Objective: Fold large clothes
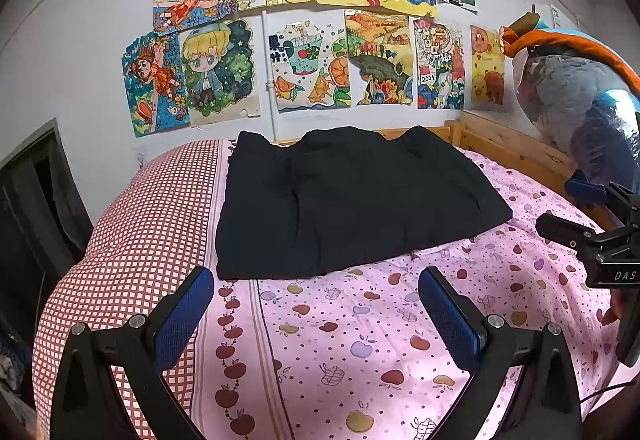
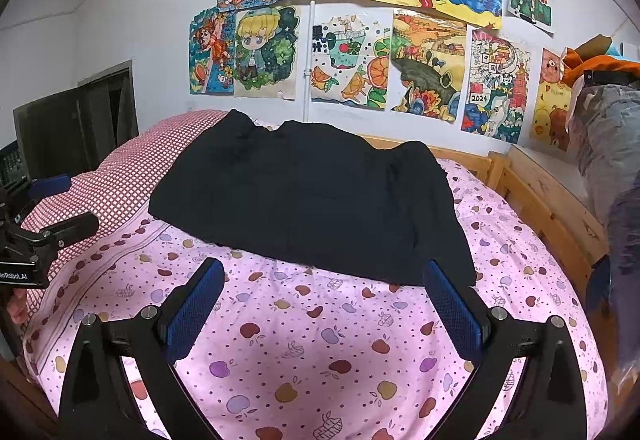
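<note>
Pink bedspread [image 1: 360, 320], black garment [image 1: 344, 200] beyond both spread grippers' fingers [image 1: 188, 312]

A white wall [image 1: 80, 40] carries a cluster of colourful children's drawings [image 1: 304, 28]. Below it stands a wooden bed frame [image 2: 532, 192] with a pink apple-print bedsheet [image 1: 360, 340] and a red-checked quilt [image 1: 132, 240]. A dark cabinet [image 2: 76, 128] stands left.

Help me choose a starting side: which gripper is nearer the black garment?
Right, slightly. The right gripper nearly meets the black garment's hem; the left gripper hangs just short of it.
</note>
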Motion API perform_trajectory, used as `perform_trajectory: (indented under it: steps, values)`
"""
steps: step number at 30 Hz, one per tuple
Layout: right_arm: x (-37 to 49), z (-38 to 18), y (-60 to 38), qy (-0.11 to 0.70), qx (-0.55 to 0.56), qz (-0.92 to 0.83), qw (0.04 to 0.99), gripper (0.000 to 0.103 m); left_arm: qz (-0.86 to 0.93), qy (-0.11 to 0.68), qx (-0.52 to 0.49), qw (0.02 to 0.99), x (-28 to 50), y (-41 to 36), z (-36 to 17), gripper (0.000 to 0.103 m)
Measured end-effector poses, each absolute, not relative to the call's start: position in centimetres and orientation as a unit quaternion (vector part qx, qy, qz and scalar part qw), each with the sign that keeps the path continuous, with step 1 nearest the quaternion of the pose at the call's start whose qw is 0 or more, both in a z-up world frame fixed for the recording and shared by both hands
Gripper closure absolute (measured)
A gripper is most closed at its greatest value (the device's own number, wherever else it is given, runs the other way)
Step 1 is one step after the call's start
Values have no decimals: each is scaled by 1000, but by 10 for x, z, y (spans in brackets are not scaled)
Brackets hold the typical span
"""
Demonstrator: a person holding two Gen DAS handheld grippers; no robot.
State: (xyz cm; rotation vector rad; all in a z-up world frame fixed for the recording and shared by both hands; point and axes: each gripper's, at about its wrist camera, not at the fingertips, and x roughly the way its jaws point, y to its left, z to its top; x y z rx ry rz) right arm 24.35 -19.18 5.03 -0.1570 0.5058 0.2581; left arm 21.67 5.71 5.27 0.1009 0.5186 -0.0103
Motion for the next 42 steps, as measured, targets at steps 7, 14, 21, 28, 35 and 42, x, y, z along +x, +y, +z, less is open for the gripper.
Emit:
perform_trajectory:
  steps: [7, 14, 21, 28, 35, 42]
  values:
    - [244, 50, -191, 247, -78, 127, 957, 5, -6, 257, 51, 965, 217, 57, 52, 0]
    - [243, 50, -191, 250, -78, 128, 957, 5, -5, 259, 50, 965, 218, 57, 51, 0]
    - [243, 47, -190, 252, -76, 127, 956, 5, -5, 261, 51, 964, 218, 57, 50, 0]
    - [244, 48, -193, 253, -76, 128, 956, 5, -6, 261, 51, 964, 218, 58, 50, 0]
    - [244, 49, -194, 252, -75, 126, 957, 5, -6, 263, 53, 963, 218, 58, 46, 0]
    - [245, 48, -195, 255, -76, 125, 956, 5, -7, 265, 54, 963, 218, 59, 46, 0]
